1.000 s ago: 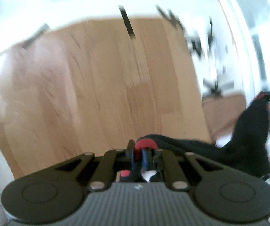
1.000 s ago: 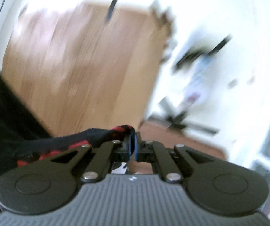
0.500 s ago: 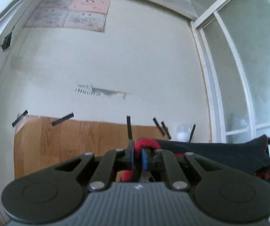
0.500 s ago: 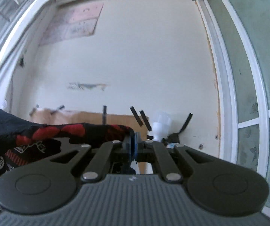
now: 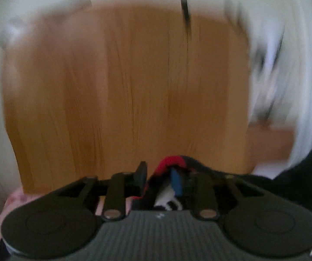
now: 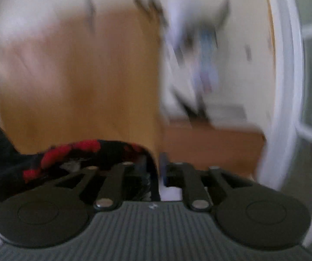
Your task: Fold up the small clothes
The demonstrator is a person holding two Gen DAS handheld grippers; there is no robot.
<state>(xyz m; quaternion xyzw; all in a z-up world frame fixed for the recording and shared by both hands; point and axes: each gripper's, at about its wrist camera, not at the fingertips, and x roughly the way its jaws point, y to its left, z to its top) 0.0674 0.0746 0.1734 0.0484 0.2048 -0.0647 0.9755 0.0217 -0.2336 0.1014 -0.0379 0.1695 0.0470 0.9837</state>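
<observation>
Letting go of the black garment with red trim (image 5: 173,163) over the light wooden tabletop (image 5: 123,87).

My left gripper (image 5: 159,177) has its jaws opening, the red hem loose between them; a pink patterned cloth (image 5: 14,198) lies just beside it. My right gripper (image 6: 159,165) is opening too, the garment's edge (image 6: 86,148) draped against its left finger. I judge this the laying-down step: next I must back both grippers clear without dragging the fabric, then flatten it. Blurred clutter (image 6: 203,69) stands past the table's right edge, well apart.
</observation>
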